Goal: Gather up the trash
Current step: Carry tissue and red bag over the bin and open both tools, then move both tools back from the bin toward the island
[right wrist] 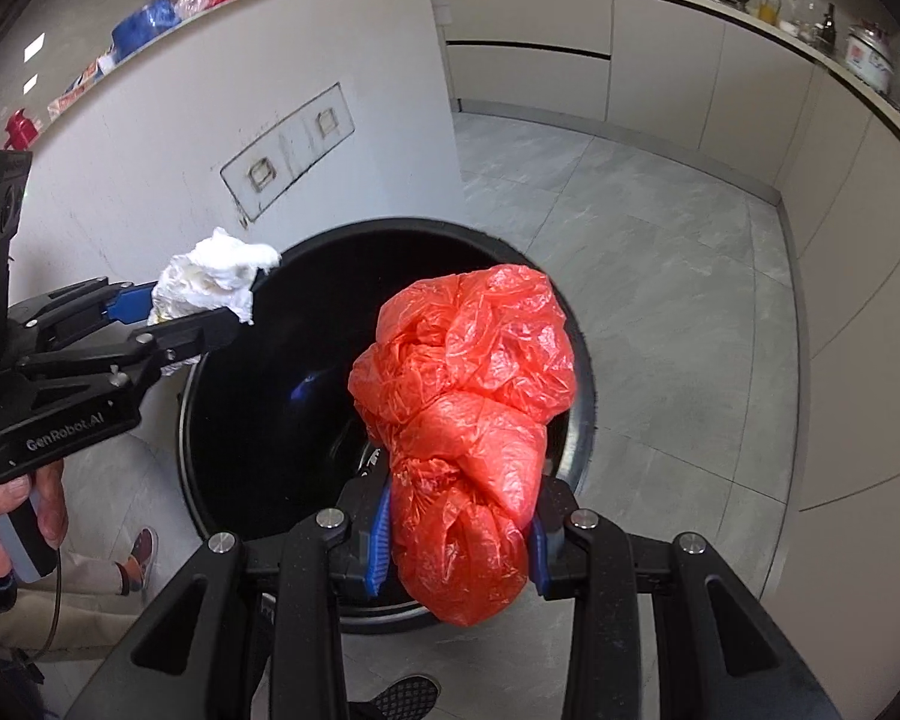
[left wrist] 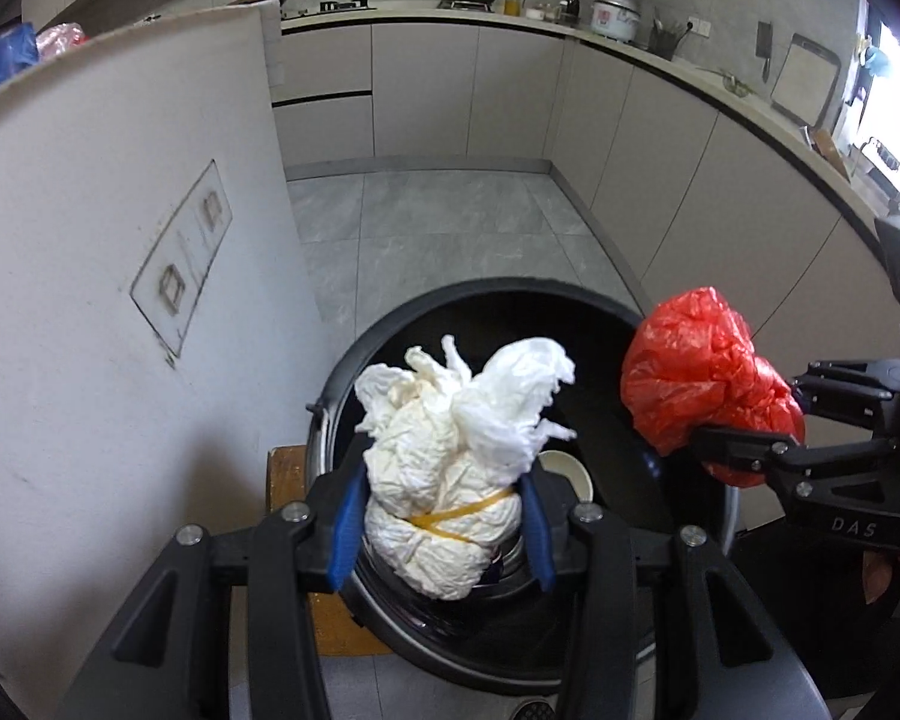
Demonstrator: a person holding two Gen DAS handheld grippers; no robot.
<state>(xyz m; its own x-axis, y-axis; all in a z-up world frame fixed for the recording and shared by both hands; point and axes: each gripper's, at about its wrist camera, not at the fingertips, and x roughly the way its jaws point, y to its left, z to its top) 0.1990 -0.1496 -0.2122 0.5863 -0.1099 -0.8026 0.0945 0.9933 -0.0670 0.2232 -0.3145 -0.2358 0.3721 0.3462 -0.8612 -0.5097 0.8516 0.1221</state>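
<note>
Holding trash in both claws, I'm over the bin (left wrist: 510,324) — its black mouth gapes below. My left claw (left wrist: 441,516) pinches a white wad (left wrist: 450,450) bound with a yellow band (left wrist: 459,516), its blue pads (left wrist: 345,534) pressed to either side. My right claw (right wrist: 456,546) pinches a knotted red bag (right wrist: 468,396), which hangs over the bin's right rim. A white cup (left wrist: 567,471) lies inside the bin. A white wall (left wrist: 120,240) stands at left.
</note>
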